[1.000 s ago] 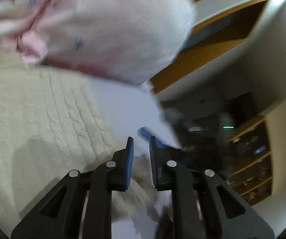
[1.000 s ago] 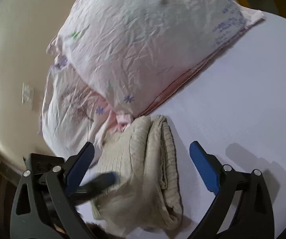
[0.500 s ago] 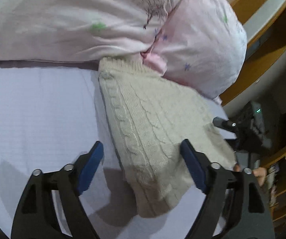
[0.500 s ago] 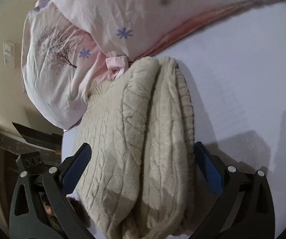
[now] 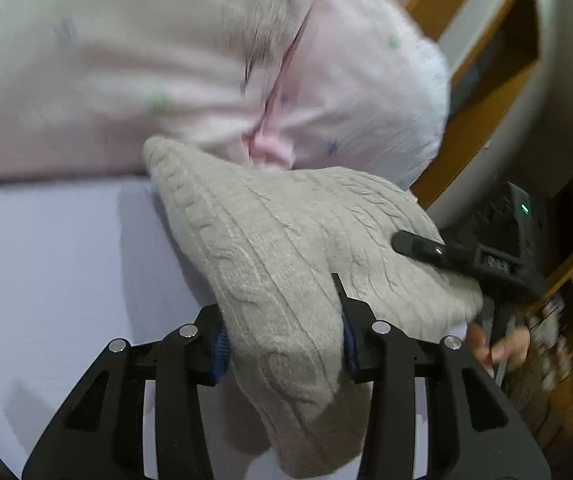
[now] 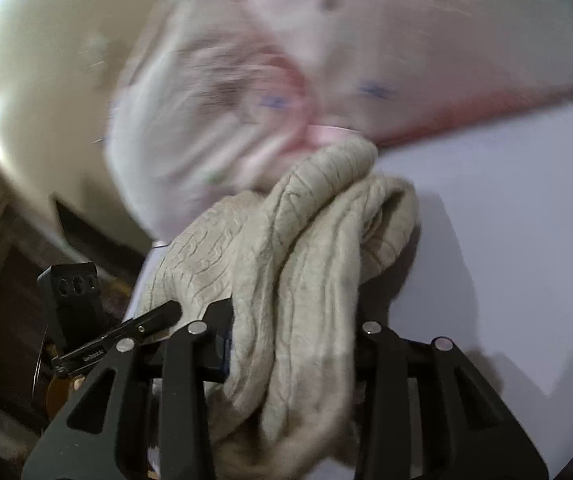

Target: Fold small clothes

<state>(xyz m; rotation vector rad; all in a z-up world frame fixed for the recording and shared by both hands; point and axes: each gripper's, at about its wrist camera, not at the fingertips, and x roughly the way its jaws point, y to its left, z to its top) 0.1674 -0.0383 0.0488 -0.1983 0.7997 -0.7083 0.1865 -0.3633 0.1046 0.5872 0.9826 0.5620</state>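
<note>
One beige cable-knit sweater (image 5: 286, 248), folded into a thick bundle, is the only garment here. It lies on the pale lilac bed sheet (image 5: 54, 248), its far corner touching the pillows.

Two claws, both on it. Left claw (image 5: 282, 344): fingers clamped on one end of the bundle, knit bulging out between them and hanging below. Right claw (image 6: 290, 348): fingers clamped on the other end, with several stacked layers squeezed between them.

In the left wrist view, the right claw shows ahead and to the right, one black finger pressed on top of the knit. In the right wrist view, the left claw shows at lower left, just beside the sweater's edge.

Two pink floral pillows (image 5: 166, 60) sit beyond both claws, blurred. One wooden headboard (image 5: 486, 92) is at far right.
</note>
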